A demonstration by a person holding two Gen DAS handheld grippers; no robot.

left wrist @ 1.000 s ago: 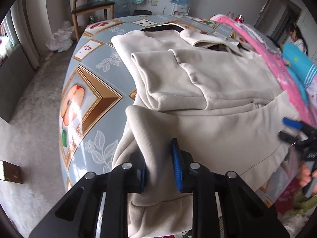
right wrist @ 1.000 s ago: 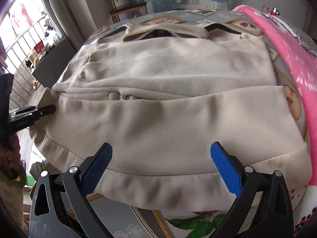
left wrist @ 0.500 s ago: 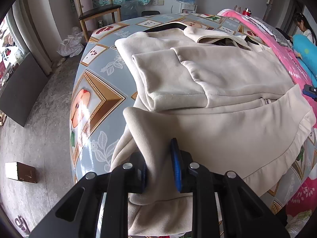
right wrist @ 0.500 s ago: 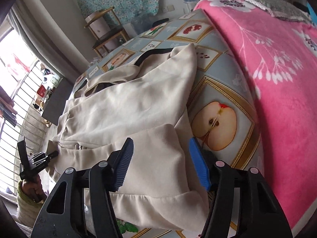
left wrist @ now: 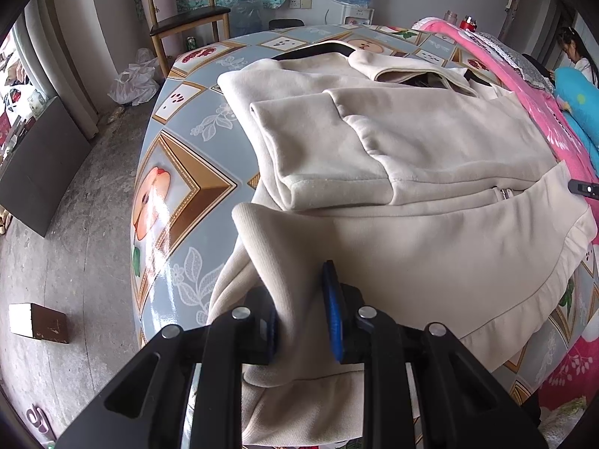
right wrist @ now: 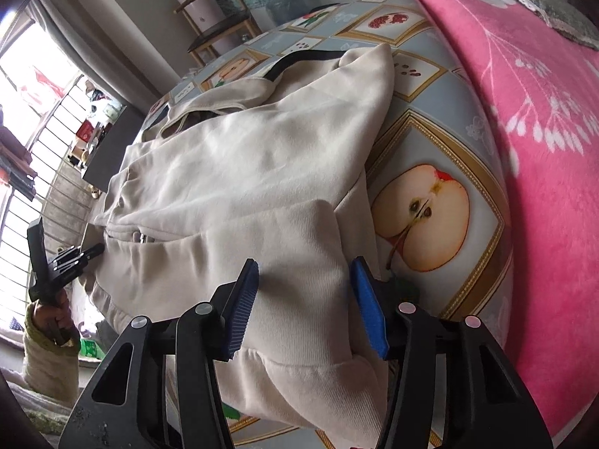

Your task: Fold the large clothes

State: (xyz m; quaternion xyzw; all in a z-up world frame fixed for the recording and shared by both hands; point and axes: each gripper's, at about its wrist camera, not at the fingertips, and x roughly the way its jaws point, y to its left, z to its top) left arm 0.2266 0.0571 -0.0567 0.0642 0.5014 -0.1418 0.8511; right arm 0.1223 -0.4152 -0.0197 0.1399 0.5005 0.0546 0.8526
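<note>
A large cream zip jacket [left wrist: 411, 157] lies on the fruit-patterned table [left wrist: 179, 187], sleeves folded over its front. My left gripper [left wrist: 301, 318] is shut on the jacket's lower left hem corner, which bunches between its blue pads. In the right wrist view the jacket [right wrist: 243, 187] fills the middle. My right gripper [right wrist: 305, 307] is open, its jaws on either side of the lower right hem corner, with cloth between them but not pinched. The left gripper [right wrist: 90, 252] shows at the far left of that view.
A pink blanket [right wrist: 524, 112] covers the table's right side beside the jacket. A wooden chair [left wrist: 183, 18], plastic bags and water bottles stand beyond the far edge. A small box [left wrist: 37, 321] lies on the floor at left. A person [left wrist: 576, 52] sits at far right.
My right gripper swung from the hem's middle to its right corner and narrowed its jaws around the cloth. My left gripper kept its hold on the left corner.
</note>
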